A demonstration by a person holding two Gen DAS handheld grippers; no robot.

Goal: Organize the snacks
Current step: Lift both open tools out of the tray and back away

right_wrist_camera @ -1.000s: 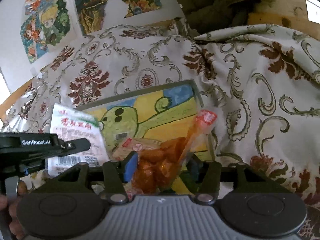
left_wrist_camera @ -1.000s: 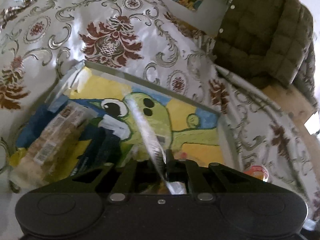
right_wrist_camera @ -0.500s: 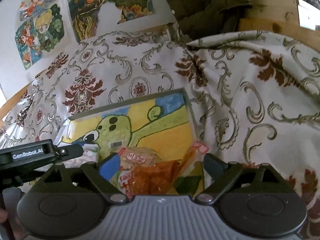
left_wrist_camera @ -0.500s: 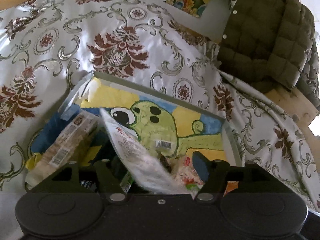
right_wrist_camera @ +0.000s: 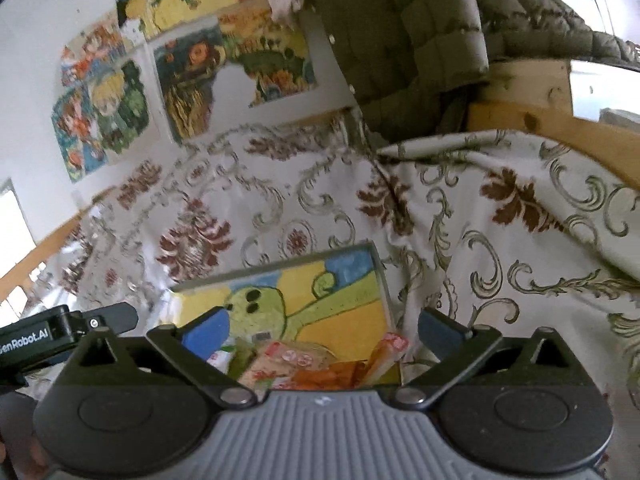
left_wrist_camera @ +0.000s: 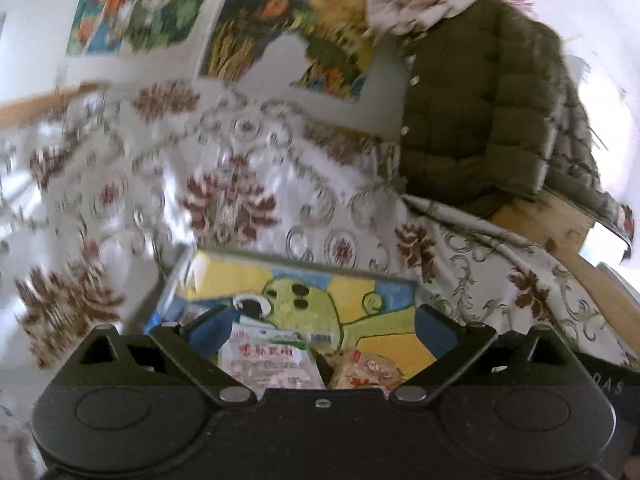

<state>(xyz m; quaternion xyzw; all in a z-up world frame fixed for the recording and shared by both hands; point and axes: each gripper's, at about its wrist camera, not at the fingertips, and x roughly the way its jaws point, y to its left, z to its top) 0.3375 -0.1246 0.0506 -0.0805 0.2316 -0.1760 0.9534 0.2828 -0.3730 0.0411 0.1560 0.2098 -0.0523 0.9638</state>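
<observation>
- Snack packets lie in the frog-painted tray point(left_wrist_camera: 360, 280) on the patterned cloth (white packet point(left_wrist_camera: 268, 364), orange packet point(right_wrist_camera: 344, 374)).
- Your left gripper point(left_wrist_camera: 324, 326) has just spread wide; the white packet lies loose below it.
- Your right gripper point(right_wrist_camera: 324, 328) has likewise just opened, empty, above the orange packet.

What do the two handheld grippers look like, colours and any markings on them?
The left gripper has a smooth black body with black linkage arms, silver pivot pins and blue-padded fingers. The right gripper has the same build, but its body has a grey ribbed top. White lettering on the left gripper's side, seen from the right wrist view, reads roughly GenRobot.AI.
</observation>
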